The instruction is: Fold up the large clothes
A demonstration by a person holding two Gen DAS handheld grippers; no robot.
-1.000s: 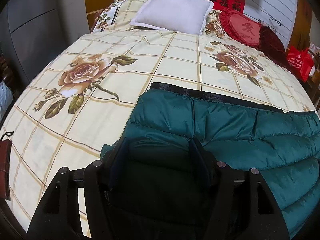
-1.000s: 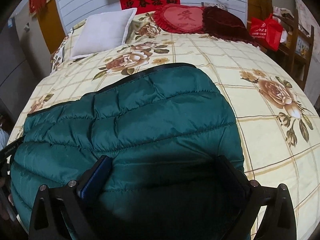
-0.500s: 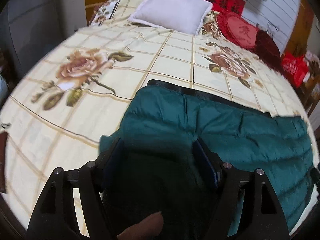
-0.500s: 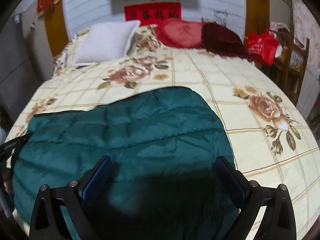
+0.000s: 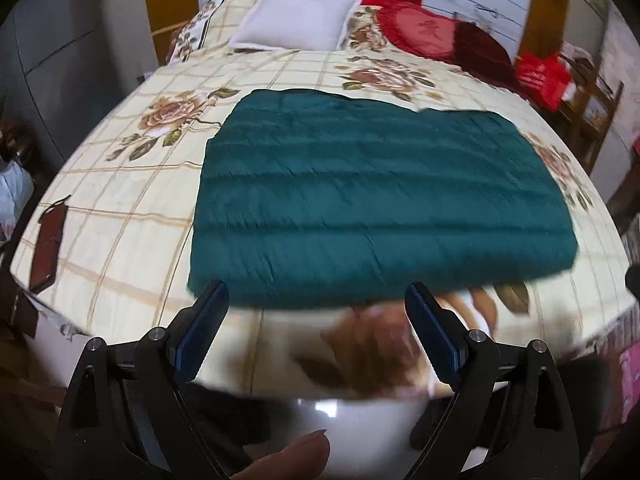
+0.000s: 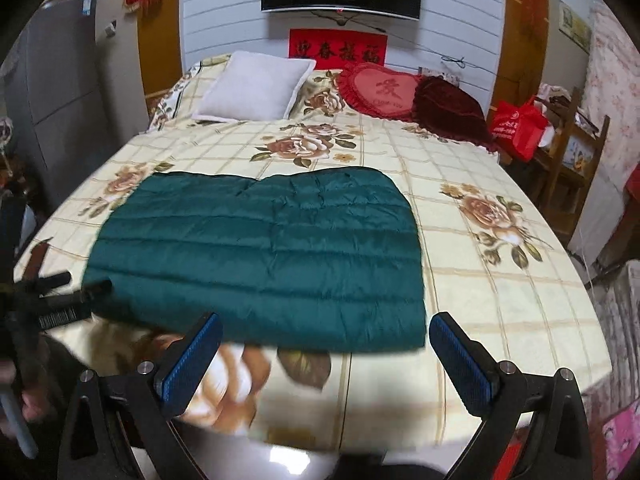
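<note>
Folded green quilted garment (image 5: 376,196) lies flat as a rectangle on the floral bedspread (image 5: 120,216), near the foot edge of the bed. Left gripper (image 5: 316,312), at 6 o'clock in its view, is released, fingers spread and holding nothing, just short of the garment's near edge. Right gripper (image 6: 324,344) is likewise released and clear of the garment. White pillow (image 6: 256,88) lies at 12 o'clock, red heart cushion (image 6: 380,90) beside it.

Black tool (image 5: 316,312), blue pads (image 6: 188,364), prob. rubber
</note>
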